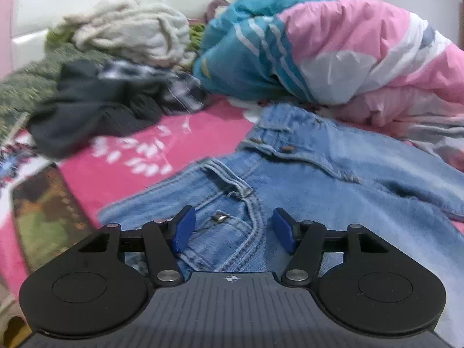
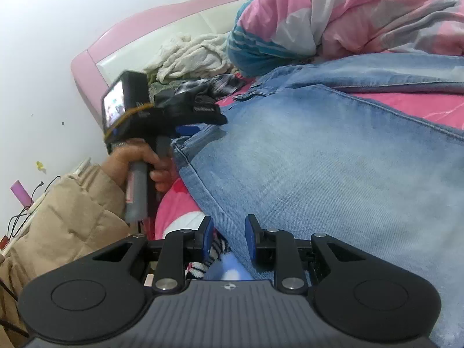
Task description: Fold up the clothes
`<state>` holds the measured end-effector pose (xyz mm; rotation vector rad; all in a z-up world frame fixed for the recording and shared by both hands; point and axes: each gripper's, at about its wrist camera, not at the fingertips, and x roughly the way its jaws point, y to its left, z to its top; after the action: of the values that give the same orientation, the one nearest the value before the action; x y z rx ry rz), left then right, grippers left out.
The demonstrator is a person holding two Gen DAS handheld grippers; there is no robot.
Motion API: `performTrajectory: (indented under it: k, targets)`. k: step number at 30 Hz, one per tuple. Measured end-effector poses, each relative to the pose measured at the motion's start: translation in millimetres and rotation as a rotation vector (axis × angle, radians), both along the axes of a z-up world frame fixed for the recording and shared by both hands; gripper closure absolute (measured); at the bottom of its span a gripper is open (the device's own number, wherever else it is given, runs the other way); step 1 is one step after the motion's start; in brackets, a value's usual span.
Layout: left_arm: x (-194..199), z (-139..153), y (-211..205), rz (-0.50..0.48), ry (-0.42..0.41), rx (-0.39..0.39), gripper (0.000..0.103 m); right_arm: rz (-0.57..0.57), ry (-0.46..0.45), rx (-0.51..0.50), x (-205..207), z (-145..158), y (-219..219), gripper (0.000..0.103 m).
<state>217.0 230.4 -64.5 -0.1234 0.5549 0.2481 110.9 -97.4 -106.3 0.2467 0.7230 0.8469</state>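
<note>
The left gripper (image 1: 233, 229) has its fingers apart, the jeans' (image 1: 290, 179) button between them. The right gripper (image 2: 229, 239) has its fingers apart around the edge of a jeans leg, spread on the bed (image 2: 406, 104).

Light-blue jeans (image 1: 304, 179); pink sheet (image 1: 121, 174), white floral print, seemingly.

Open pink bedsheet (image 1: 121, 174) left of jeans (image 1: 304, 179): passable. Behind: dark clothes pile (image 1: 95, 107), heaped quilt (image 1: 333, 49). Headboard (image 1: 72, 0) closes the far side
</note>
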Motion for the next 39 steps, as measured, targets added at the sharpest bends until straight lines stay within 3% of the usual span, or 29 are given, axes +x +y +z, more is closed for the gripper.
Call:
performTrajectory:
  k: [6,9,11,13,17,19,23,25,29,32,35,39]
  targets:
    - [-23.2,27.3,-22.0,-0.099,-0.090,0.063,0.043,-0.030,-0.046,-0.017,-5.4,15.6,-9.8,0.076]
    - [-29.6,13.7,-37.1,-0.184,-0.057,0.130,0.042,-0.057,-0.046,-0.018,-7.8,18.0,-18.1,0.076]
    - [-24.1,-9.1,-39.4,-0.192,0.042,0.174,0.041,-0.076,-0.035,-0.026,-9.3,17.3,-22.5,0.076]
    - [-31.6,-15.6,-37.4,-0.173,0.031,0.193,0.041,-0.092,-0.034,-0.029,-12.7,20.5,-27.2,0.076]
    - [-54.0,6.2,-37.8,-0.161,-0.007,0.167,0.041,-0.133,-0.089,-0.014,-24.7,37.4,-46.3,0.076]
    - [-61.8,5.4,-48.9,-0.200,0.020,0.181,0.041,-0.171,-0.098,-0.015,-27.4,40.6,-55.5,0.076]
    - [-76.6,1.8,-72.9,-0.281,0.084,0.211,0.039,-0.238,-0.013,-0.084,-29.6,19.6,-66.5,0.076]
    - [-84.1,-0.1,-84.8,-0.322,0.116,0.227,0.039,-0.235,0.032,-0.091,-41.2,7.3,-70.6,0.076]
    - [-94.9,-0.1,-103.1,-0.360,0.139,0.252,0.037,-0.122,0.034,-0.079,-75.5,15.4,-84.5,0.076]
    - [-99.7,-0.8,-116.7,-0.382,0.151,0.249,0.037,-0.212,0.016,-0.081,-82.8,22.0,-111.5,0.076]
    - [-104.4,-1.4,-130.2,-0.404,0.164,0.246,0.037,-0.380,0.026,0.015,-73.3,29.4,-151.1,0.076]
    - [-110.8,-2.3,-148.3,-0.433,0.180,0.242,0.034,-0.542,0.176,0.071,-56.8,5.6,-187.6,0.078]
